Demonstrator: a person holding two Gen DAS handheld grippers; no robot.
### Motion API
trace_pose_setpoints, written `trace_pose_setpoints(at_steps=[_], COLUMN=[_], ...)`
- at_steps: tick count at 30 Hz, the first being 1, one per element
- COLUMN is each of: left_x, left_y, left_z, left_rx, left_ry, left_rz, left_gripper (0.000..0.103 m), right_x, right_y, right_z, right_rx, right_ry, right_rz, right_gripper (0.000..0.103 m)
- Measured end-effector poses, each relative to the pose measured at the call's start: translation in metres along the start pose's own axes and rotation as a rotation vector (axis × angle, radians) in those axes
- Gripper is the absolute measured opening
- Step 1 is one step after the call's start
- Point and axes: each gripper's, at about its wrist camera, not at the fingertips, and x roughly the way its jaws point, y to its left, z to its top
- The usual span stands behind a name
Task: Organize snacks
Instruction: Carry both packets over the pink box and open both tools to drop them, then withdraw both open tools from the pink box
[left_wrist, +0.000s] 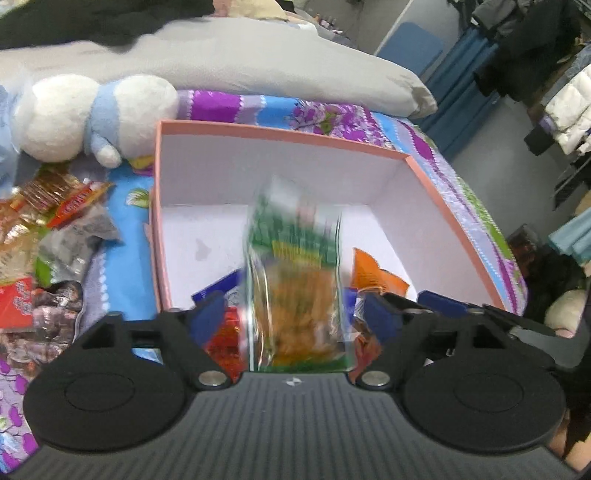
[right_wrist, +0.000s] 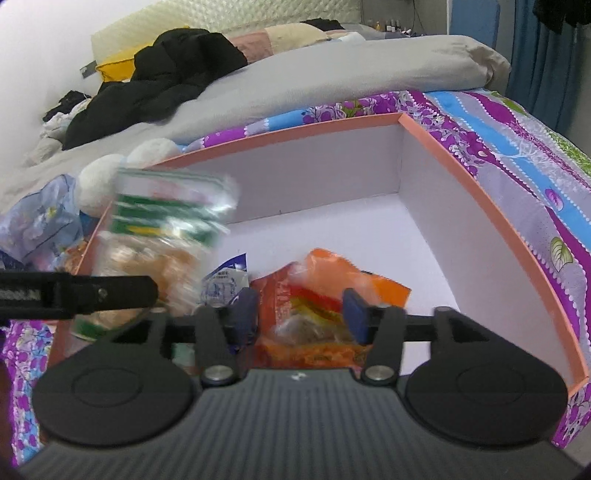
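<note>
A heap of wrapped snacks (left_wrist: 44, 236) lay on the bed at the left, beside a pink box (left_wrist: 258, 130). Over the box, the left tongs (left_wrist: 295, 317) stood released around a blurred green-and-orange packet (left_wrist: 295, 266). To the right, the right tongs (right_wrist: 301, 315) stood released over an orange packet (right_wrist: 332, 280) inside the box.

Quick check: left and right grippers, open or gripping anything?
Left gripper: open, green-topped snack bag loose between pads.
Right gripper: open, orange packet between pads, ungripped.

Box (left_wrist: 280, 134) on bed (left_wrist: 332, 110) — snack pile (left_wrist: 44, 236) left, plush (left_wrist: 92, 114) behind.
</note>
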Motion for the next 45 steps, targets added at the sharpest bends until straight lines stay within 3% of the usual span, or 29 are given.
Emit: trace_pose_setpoints(at_steps=[6,16,31,45], left_x=[-0.029,-0.124,-0.255,-0.329], left_y=[-0.008,-0.020,-0.010,0.034], left_z=[-0.002,-0.022,-0.097,-0.178], left_rx=[0.004,0.008,-0.021,-0.083], left_ry=[-0.037,-0.151,-0.277,-0.315], left_rz=[0.009,0.020,0.055,0.114], left_gripper=[0.087,0.087,0.087,0.087], right_x=[-0.021,-0.095,-0.193,-0.229], right_y=[0.006,0.028,0.077,0.137], right_z=[0.002,-0.003,-0.045,-0.110], right_rx=[-0.001,-0.017,-0.066,-0.132], right_ry=[-0.033,-0.130,-0.228,-0.226], right_rz=[0.005,0.032,0.106,0.207], right_gripper=[0.056,0.056,0.057,0.058])
